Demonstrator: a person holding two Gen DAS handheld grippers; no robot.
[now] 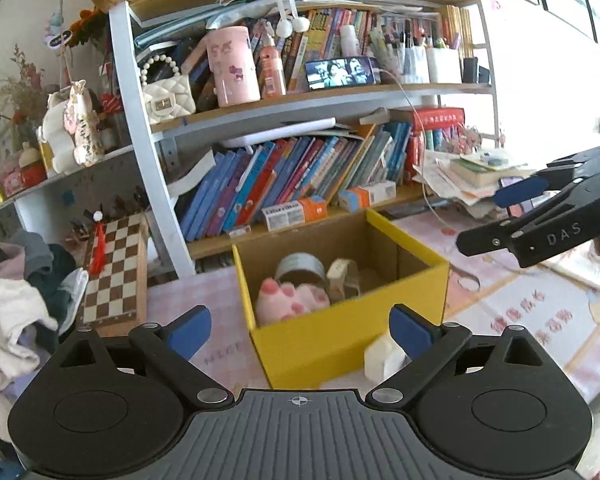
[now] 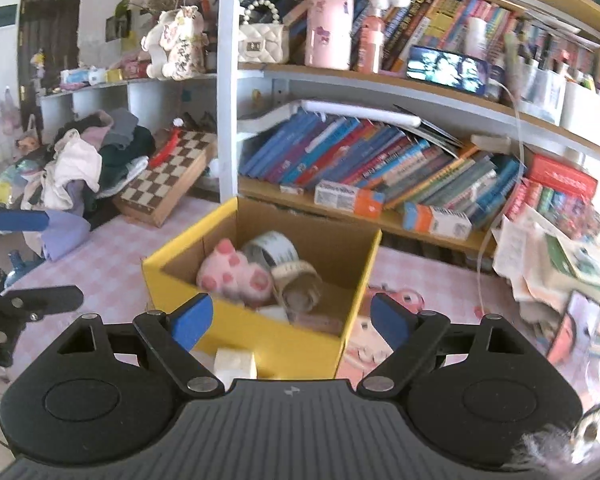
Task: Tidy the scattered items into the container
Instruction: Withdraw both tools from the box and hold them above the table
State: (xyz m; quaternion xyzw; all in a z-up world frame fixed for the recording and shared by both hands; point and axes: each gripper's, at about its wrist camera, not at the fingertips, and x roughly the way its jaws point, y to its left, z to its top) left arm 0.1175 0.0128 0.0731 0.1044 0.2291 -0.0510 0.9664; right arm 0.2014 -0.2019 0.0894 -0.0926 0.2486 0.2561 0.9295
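A yellow cardboard box (image 1: 340, 340) stands open on the pink checked table. Inside lie a pink plush paw (image 1: 292, 300), a grey tape roll (image 1: 300, 268) and a beige roll (image 1: 344, 276). A small white block (image 1: 382, 358) rests on the table against the box's near right corner. My left gripper (image 1: 300, 332) is open and holds nothing, hovering before the box. My right gripper (image 1: 496, 216) reaches in from the right, open. In the right wrist view the box (image 2: 300, 352), plush (image 2: 236, 276), tape roll (image 2: 272, 248) and white block (image 2: 236, 362) show; the right gripper (image 2: 291, 320) is open and the left gripper (image 2: 36, 258) is at the left edge.
A crowded bookshelf (image 1: 300, 184) rises right behind the box. A chessboard (image 1: 116, 268) leans at the left beside a pile of clothes (image 1: 20, 304). Stacked papers (image 1: 468, 176) sit at the right. A cable (image 1: 432, 204) hangs from a phone on the shelf.
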